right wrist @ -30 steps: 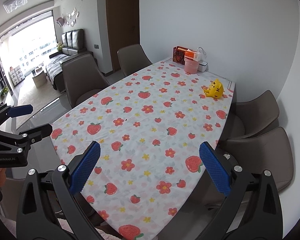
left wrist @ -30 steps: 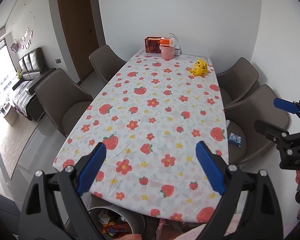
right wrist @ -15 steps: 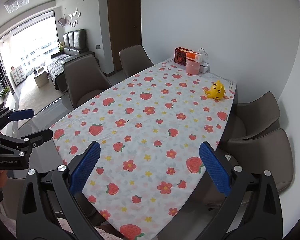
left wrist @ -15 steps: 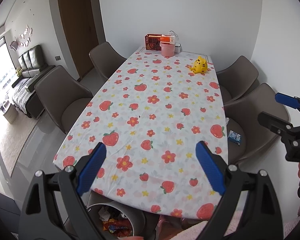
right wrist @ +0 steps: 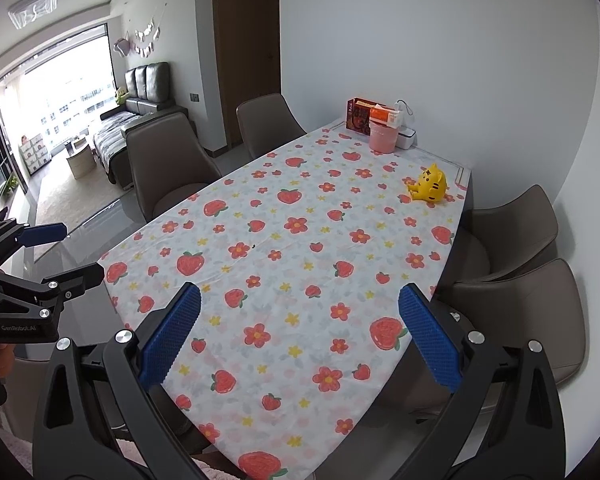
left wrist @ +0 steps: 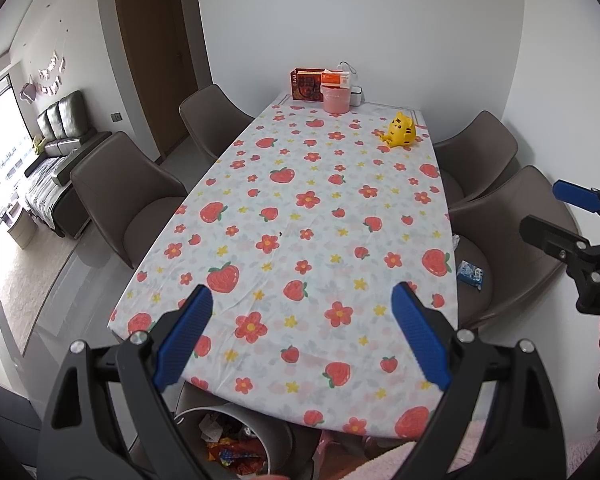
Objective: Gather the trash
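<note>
A: We're hovering over the long surface (left wrist: pixel 284 216), its glossy cloth printed with strawberries and flowers and creased near our end, and nothing on the near half looks like litter.

B: Right, the only items sit along the far edge: a red box (left wrist: pixel 306 84), a pink tub (left wrist: pixel 336 98) and a rounded yellow cat toy (left wrist: pixel 400 132) toward the far right corner. Those look like keepers to us.

A: Padded brown chairs flank both long edges. On the seat of the nearer right-hand chair (left wrist: pixel 512 240) lies a small blue wrapper (left wrist: pixel 471 274), crinkly and flat. That's probably our trash.

B: And the bin (left wrist: pixel 236 440) waits under the near edge, round, already holding colourful packets, handy for drops.

A: Our left tool (left wrist: pixel 300 336) is spread wide, ribbed blue pads empty. The right tool (right wrist: pixel 298 336) is equally wide, carrying nothing, both poised, we'd say, for scanning.
</note>
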A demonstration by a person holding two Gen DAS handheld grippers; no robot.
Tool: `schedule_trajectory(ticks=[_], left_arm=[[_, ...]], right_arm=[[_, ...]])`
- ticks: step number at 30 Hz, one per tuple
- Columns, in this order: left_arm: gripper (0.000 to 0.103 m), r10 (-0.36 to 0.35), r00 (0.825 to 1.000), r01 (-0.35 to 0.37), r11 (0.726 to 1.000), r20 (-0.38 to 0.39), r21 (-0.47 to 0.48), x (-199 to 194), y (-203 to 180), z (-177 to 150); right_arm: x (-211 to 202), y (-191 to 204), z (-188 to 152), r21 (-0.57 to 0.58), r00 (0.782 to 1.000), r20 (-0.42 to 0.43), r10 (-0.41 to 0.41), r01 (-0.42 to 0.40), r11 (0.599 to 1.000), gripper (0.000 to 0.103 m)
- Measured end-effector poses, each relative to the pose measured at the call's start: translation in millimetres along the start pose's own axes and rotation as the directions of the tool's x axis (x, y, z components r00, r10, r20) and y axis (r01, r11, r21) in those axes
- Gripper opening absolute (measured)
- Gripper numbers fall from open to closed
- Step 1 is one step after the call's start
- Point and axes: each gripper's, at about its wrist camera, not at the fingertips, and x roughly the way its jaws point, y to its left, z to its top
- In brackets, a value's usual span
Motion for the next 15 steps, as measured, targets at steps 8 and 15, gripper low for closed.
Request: schedule_trajectory(ticks=[8, 15], left_arm=[[0.091, 0.001, 1.0, -0.001, 1.0, -0.001, -0.001, 0.1, 0.5, -0.1], [0.091, 0.0, 1.0, 0.0, 1.0, -0.001, 0.0, 0.3, 0.7, -0.1]], right_arm=[[-0.3, 0.2, 0.9, 0.001, 1.0, -0.001, 0.001, -0.001, 1.0, 0.096], [0.0, 0.5, 1.2, 0.0, 1.0, 0.0, 0.0, 0.0, 1.0, 0.096]])
